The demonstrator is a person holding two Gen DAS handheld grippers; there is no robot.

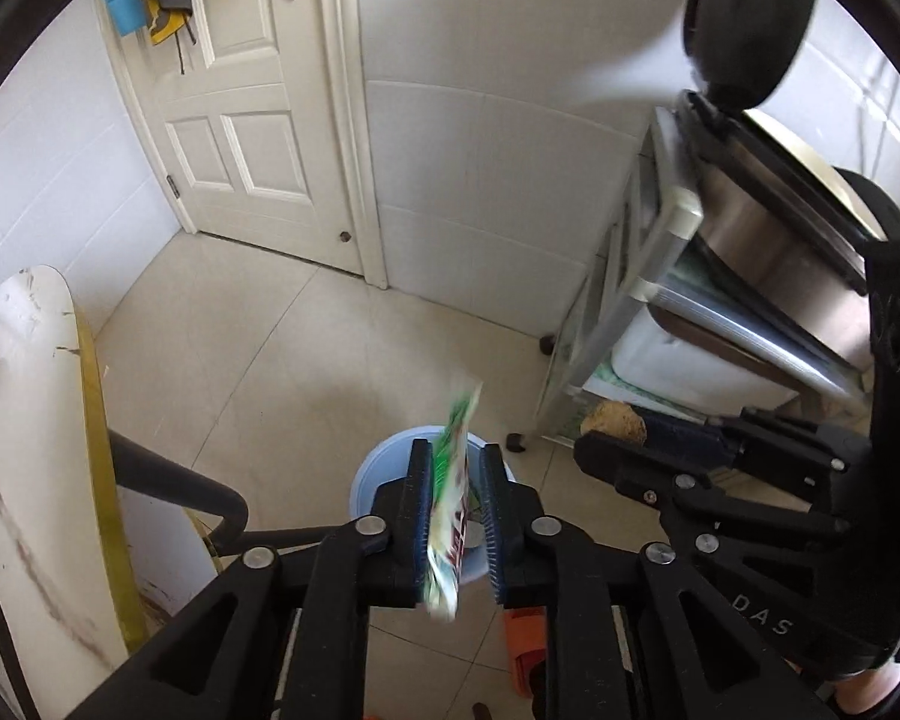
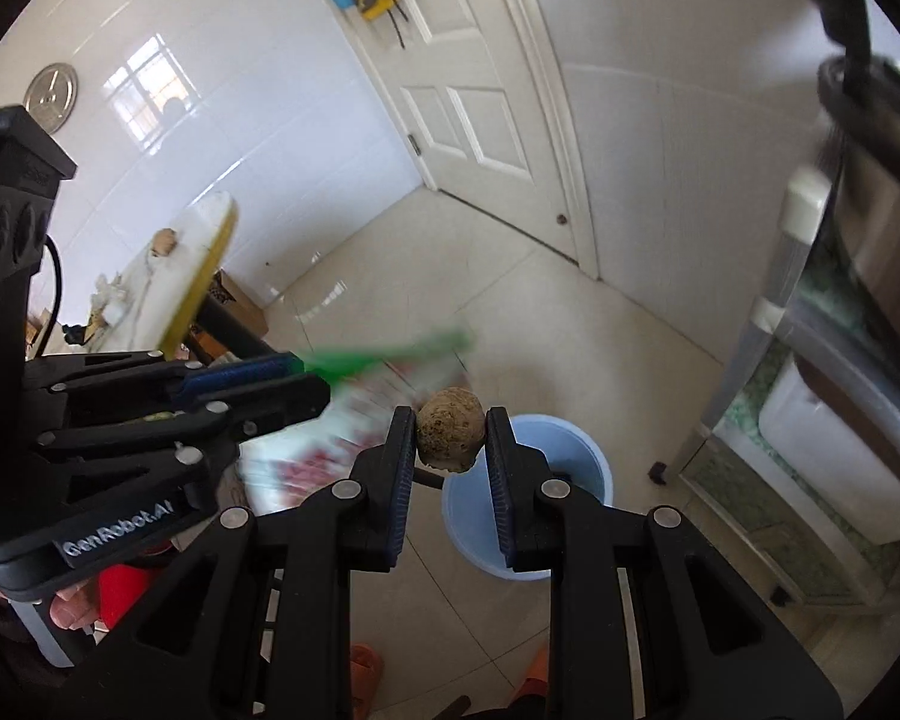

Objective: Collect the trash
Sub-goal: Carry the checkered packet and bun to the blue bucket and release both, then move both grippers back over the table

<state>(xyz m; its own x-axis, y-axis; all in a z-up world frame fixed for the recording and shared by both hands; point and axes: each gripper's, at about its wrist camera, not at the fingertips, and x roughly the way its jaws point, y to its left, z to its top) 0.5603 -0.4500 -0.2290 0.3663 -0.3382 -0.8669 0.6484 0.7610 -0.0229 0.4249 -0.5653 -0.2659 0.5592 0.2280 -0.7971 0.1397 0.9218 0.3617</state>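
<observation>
A green, white and red snack wrapper [image 1: 450,510] hangs between the jaws of my left gripper [image 1: 455,450], directly above a light blue bucket [image 1: 378,474] on the floor. The wrapper lies against the left pad, with a gap to the right pad, so the jaws stand open. It is blurred in the right wrist view [image 2: 354,414]. My right gripper [image 2: 450,420] is shut on a brown crumpled ball [image 2: 450,438], just left of and above the bucket [image 2: 570,450]. The two grippers are side by side.
A metal rack [image 1: 624,312] with a steel cooker and white containers stands right of the bucket. A white round table top with a yellow edge [image 1: 36,420] is at the left. A closed white door [image 1: 240,120] is behind. An orange slipper [image 2: 366,672] lies on the tiled floor.
</observation>
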